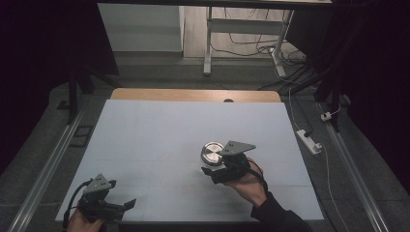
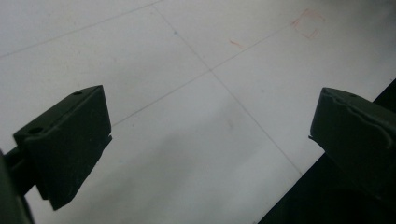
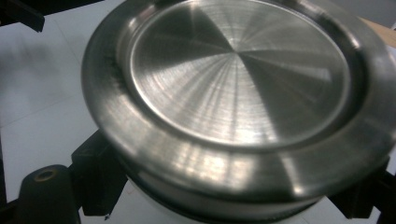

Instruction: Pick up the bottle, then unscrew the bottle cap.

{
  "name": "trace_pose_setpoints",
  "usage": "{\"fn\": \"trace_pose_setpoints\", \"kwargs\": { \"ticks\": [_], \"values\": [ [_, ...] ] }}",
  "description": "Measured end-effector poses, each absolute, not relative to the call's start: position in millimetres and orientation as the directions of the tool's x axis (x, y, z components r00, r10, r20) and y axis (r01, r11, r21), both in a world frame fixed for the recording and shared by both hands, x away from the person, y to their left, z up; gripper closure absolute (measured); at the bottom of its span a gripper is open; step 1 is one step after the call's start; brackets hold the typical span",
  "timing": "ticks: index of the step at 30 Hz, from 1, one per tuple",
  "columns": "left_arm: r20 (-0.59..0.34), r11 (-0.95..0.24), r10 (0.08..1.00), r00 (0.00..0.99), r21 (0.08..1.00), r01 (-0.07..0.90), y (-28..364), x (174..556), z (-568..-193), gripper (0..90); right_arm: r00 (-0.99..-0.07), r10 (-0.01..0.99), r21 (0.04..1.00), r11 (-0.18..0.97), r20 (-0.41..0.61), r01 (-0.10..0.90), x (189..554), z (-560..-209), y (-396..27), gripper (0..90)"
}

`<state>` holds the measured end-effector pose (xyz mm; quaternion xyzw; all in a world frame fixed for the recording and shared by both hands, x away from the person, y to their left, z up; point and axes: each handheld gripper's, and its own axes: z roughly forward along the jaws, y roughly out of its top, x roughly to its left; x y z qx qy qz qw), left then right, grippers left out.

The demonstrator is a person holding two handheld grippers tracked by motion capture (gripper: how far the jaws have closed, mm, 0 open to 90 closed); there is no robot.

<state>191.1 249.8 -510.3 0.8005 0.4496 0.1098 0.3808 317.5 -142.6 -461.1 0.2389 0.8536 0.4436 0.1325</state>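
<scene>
A round steel-topped container (image 1: 211, 153) with a brushed metal lid (image 3: 238, 79) is held just right of the middle of the white table (image 1: 159, 125). My right gripper (image 1: 212, 168) is shut on it from the near side, with a black jaw on each flank below the lid's rim (image 3: 229, 205). A pale body shows under the lid. My left gripper (image 1: 129, 205) is at the table's front left corner, and its jaws stand wide open (image 2: 210, 140) over bare white table with nothing between them.
The table's front edge (image 2: 299, 177) runs close under the left gripper, with dark floor beyond. A wooden strip (image 1: 193, 94) borders the far side. A power strip (image 1: 309, 141), cables and a white desk frame (image 1: 208, 43) are on the floor behind.
</scene>
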Motion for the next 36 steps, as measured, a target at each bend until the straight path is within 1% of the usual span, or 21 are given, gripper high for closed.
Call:
{"fn": "trace_pose_setpoints", "kwargs": {
  "ticks": [15,27,33,36],
  "values": [
    [-0.178,-0.322,0.762,0.623,0.730,0.603,238,205,-498,0.0,-0.864,0.503,0.820,0.498,-0.007,0.284,318,-460,-134,14.8],
    [-0.201,-0.336,0.651,0.732,0.789,0.515,222,233,-487,0.0,-0.881,0.472,0.818,0.506,0.003,0.274,318,-460,-125,14.8],
    [-0.152,-0.372,0.614,0.774,0.810,0.454,207,248,-480,0.0,-0.891,0.454,0.815,0.516,0.002,0.264,317,-461,-120,14.8],
    [-0.156,-0.388,0.598,0.786,0.801,0.455,200,257,-475,0.3,-0.896,0.445,0.814,0.518,0.004,0.261,317,-462,-118,14.8]
  ]
}}
